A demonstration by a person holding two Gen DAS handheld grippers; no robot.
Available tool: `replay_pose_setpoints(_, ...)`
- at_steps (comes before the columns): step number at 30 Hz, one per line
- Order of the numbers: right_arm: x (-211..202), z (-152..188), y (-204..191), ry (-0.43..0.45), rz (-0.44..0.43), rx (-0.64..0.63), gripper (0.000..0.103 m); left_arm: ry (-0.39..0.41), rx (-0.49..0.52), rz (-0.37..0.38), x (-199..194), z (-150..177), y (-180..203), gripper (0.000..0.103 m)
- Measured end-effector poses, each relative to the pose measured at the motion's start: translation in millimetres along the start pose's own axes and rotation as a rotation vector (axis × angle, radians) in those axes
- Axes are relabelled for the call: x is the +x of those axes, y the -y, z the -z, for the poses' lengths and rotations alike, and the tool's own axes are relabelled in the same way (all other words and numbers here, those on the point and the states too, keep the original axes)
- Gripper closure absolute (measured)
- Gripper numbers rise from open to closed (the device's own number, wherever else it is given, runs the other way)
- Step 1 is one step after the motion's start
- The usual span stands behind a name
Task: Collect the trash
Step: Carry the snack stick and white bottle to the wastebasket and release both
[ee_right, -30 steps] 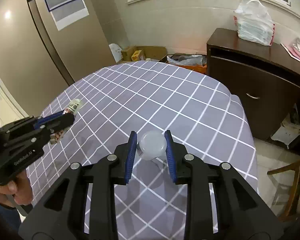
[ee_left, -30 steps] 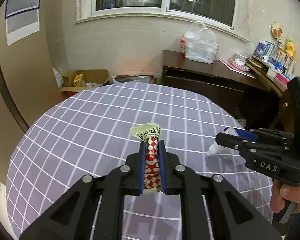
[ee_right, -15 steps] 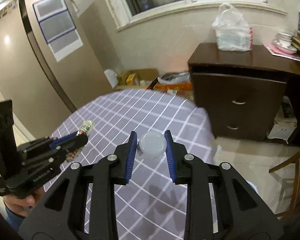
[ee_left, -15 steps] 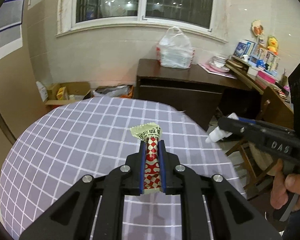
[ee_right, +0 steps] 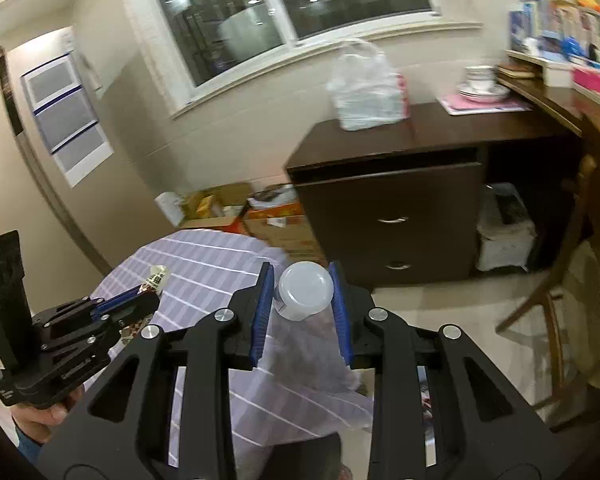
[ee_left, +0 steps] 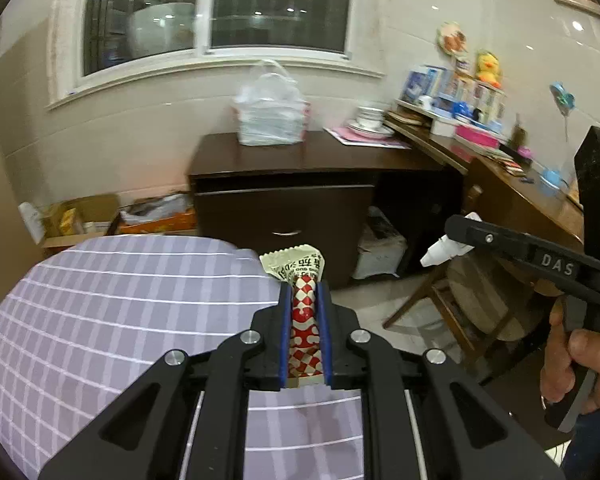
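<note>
Both fingers of the left gripper (ee_left: 305, 332) pinched a red-checked wrapper (ee_left: 302, 284) above the table (ee_left: 112, 304) edge. Those of the right gripper (ee_right: 302, 312) clamped a white bottle (ee_right: 305, 291) past the tablecloth's rim, over bare floor (ee_right: 440, 300) before the dark cabinet (ee_right: 400, 216). Each hand gripped its handle, roughly level.

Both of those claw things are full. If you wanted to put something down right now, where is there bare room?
The checked tablecloth left of the left gripper and its wrapper looks bare. The dark cabinet top has room between the plastic bag and pink paper. The corner shelf is crowded.
</note>
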State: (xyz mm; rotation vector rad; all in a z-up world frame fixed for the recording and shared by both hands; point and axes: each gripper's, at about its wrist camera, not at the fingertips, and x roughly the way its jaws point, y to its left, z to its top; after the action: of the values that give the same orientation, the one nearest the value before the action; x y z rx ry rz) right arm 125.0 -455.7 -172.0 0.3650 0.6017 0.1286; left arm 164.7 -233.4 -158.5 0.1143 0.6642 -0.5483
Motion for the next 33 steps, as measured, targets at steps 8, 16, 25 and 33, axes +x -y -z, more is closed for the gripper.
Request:
replay_pose_setpoints(8,-7,20,64,-0.024,0.094,0.101,0.075,-0.109,0.044,0.085,52,8,57,0.091)
replay_pose_setpoints(16,10,46,118,-0.09,0.143,0.2,0.075,-0.259,0.072,0.118,119,26,95,0.091)
replay_pose_setpoints(25,54,78,166,-0.197,0.157,0.316,0.071,-0.4,0.089,0.143,179,40,122,0.075)
replay_pose_setpoints(33,61,99,196,-0.221,0.178,0.445,0.007,-0.37,0.036,0.078,173,30,105,0.013)
